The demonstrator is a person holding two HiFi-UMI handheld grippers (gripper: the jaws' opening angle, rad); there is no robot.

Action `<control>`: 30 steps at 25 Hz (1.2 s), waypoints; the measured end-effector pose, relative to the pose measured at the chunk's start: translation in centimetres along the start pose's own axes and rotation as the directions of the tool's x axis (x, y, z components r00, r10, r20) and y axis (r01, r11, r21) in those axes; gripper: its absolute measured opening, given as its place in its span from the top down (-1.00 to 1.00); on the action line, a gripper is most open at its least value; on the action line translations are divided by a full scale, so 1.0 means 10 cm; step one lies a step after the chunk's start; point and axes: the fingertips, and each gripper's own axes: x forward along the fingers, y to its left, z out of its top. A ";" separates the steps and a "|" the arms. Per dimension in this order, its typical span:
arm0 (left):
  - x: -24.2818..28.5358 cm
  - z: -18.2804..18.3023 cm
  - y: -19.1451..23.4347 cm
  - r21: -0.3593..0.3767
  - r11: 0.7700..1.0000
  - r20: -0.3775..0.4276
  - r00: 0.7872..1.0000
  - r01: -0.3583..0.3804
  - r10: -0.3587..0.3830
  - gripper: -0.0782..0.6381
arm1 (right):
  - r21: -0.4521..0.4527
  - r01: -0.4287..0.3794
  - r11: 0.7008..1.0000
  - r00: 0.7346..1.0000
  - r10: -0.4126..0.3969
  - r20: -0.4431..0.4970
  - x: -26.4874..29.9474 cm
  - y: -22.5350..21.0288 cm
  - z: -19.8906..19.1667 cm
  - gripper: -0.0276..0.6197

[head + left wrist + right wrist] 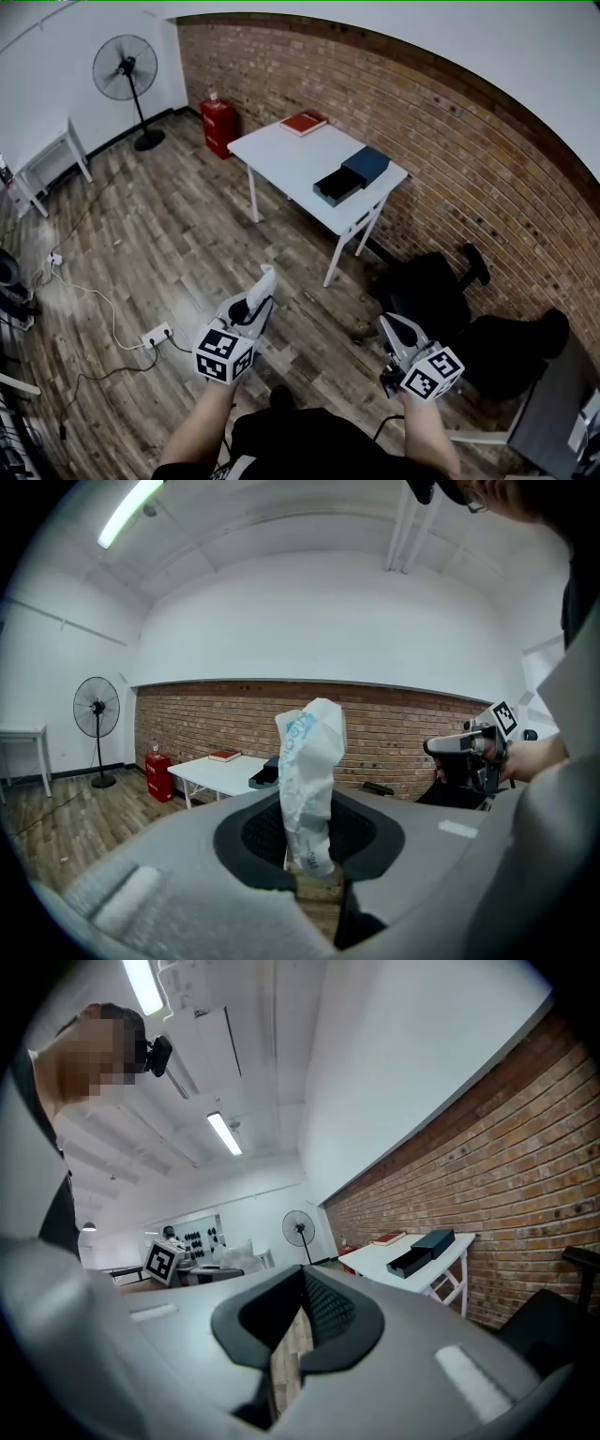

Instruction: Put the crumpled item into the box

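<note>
Clamped between the pads of the left tool (309,817): the crumpled item (314,742), a white wrapper with pale blue print; pinched at its lower end, standing upright out of the grip and rising well above the tips. Right tool (300,1283) with tips together and nothing between them; only a sliver of floor showing through the gap nearer the camera.

In the head view, both tools held out low over the wood floor (169,244), side by side and apart, each with its marker cube toward the body; bare forearms (202,427) behind them.

Well ahead, along the brick wall (422,131), a white surface (281,155); toward its right end the box (336,186), dark, shallow and open, with a blue lid (367,164) just beside it on the wall side; touching or not, impossible to tell. At the far end of the same surface, a red book (305,122). Crumpled item well apart from the box, not yet in it.

On the floor beyond the surface, a red container (217,127); further left, a standing fan (127,70) by the white wall. To the right, near the brick wall, a black chair (431,291); left of the tools, a white power strip (157,335) with its cable trailing across the boards.
</note>
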 end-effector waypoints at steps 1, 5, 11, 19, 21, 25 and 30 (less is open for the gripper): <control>0.02 0.01 0.10 -0.012 1.000 0.003 1.000 0.000 0.000 0.58 | 0.007 -0.003 1.000 1.000 0.003 -0.003 0.11 0.02 0.02 0.92; 0.08 0.04 0.37 -0.036 0.999 0.017 1.000 0.014 -0.014 0.57 | 0.029 -0.009 1.000 1.000 0.009 -0.008 0.44 0.06 0.10 0.92; 0.21 0.04 0.64 -0.065 0.998 0.028 0.999 0.021 -0.019 0.57 | 0.029 -0.015 0.999 0.999 0.016 -0.041 0.79 0.05 0.06 0.92; 0.62 -0.05 0.94 -0.095 0.996 -0.013 1.000 0.004 -0.005 0.58 | 0.068 -0.014 0.998 0.998 0.018 -0.060 1.15 -0.33 -0.02 0.92; 0.80 -0.02 0.99 -0.084 0.996 -0.024 1.000 0.003 -0.005 0.57 | 0.076 -0.012 0.997 0.998 0.017 -0.054 1.24 -0.52 0.01 0.92; 1.23 0.13 1.17 -0.055 0.998 -0.032 0.999 -0.016 0.014 0.58 | 0.105 -0.011 0.994 0.999 0.015 -0.034 1.51 -1.00 0.08 0.92; 1.92 0.31 1.34 -0.047 0.999 -0.049 0.999 -0.018 0.016 0.57 | 0.119 -0.028 0.993 0.999 0.031 -0.024 1.96 -1.58 0.27 0.92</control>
